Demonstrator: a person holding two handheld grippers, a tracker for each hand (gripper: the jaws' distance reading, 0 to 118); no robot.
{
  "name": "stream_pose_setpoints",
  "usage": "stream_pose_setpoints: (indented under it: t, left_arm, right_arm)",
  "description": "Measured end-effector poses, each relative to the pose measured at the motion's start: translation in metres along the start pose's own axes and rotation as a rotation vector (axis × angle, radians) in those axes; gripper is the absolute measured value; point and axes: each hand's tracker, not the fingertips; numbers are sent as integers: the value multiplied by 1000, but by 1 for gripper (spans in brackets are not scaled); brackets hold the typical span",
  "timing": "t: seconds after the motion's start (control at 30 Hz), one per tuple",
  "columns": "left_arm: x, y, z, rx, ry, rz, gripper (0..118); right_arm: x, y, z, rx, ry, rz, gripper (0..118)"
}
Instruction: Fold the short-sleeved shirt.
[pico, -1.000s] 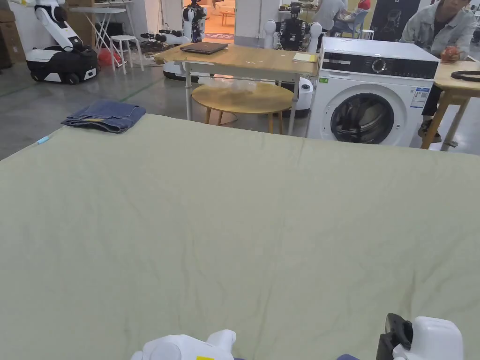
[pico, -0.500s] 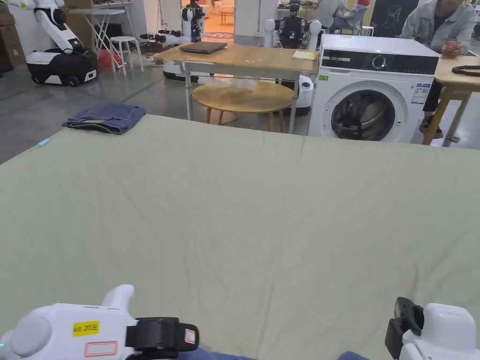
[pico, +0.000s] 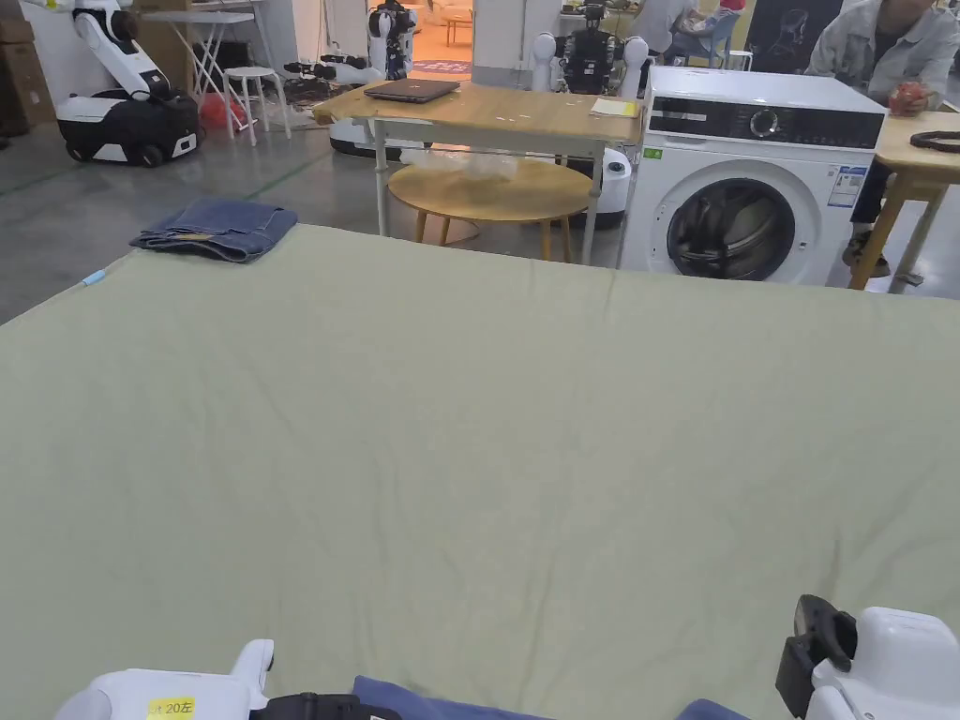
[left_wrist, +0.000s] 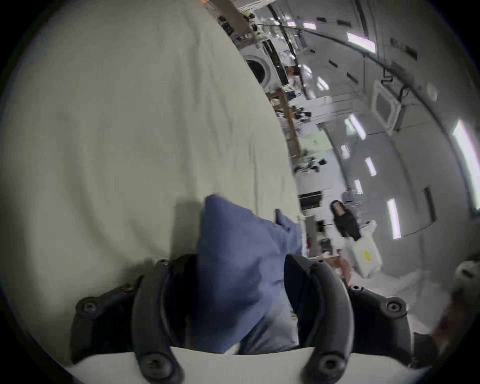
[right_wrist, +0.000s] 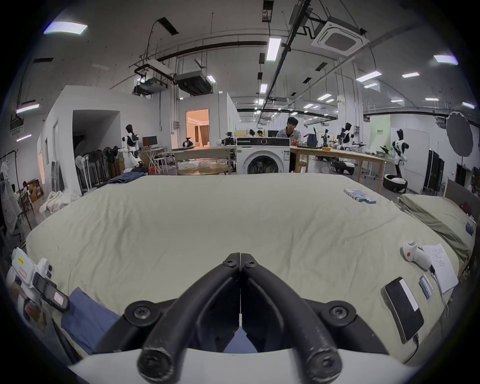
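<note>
The blue short-sleeved shirt (pico: 422, 701) lies bunched at the near edge of the green-covered table (pico: 487, 422). My left gripper (pico: 319, 705) is low at the near left. In the left gripper view its jaws stand apart, so the left gripper (left_wrist: 237, 270) is open, with a raised fold of the shirt (left_wrist: 239, 259) between them. My right gripper (pico: 814, 642) is at the near right. In the right gripper view the right gripper (right_wrist: 240, 257) is shut, its tips meeting with nothing between them. A bit of the shirt (right_wrist: 85, 317) shows beside and below it.
Folded jeans (pico: 214, 230) lie on the table's far left corner. At the table's right edge are a phone (right_wrist: 402, 311), papers (right_wrist: 439, 270) and a white device (right_wrist: 415, 254). Beyond the table stand a washing machine (pico: 750, 178) and wooden tables (pico: 487, 112), with a seated person (pico: 891, 47).
My left gripper swung out to the near left, then dropped lower toward the near edge. More of the blue shirt now shows at that edge. The right gripper has hardly moved.
</note>
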Motion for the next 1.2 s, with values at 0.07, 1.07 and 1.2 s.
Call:
stream_pose_setpoints:
  t: [0.07,1.07,1.2]
  left_arm:
    - [2,-2,-9,20,48,-27,26]
    - [181,-2,95,220,634,-243,7]
    - [203,-2,56,153,627,-274,7]
  right_arm:
    - [0,0,2,0,-3,2,0]
    - [-6,7,-1,1,24,25,0]
    - [-6,5,0,-7,24,30,0]
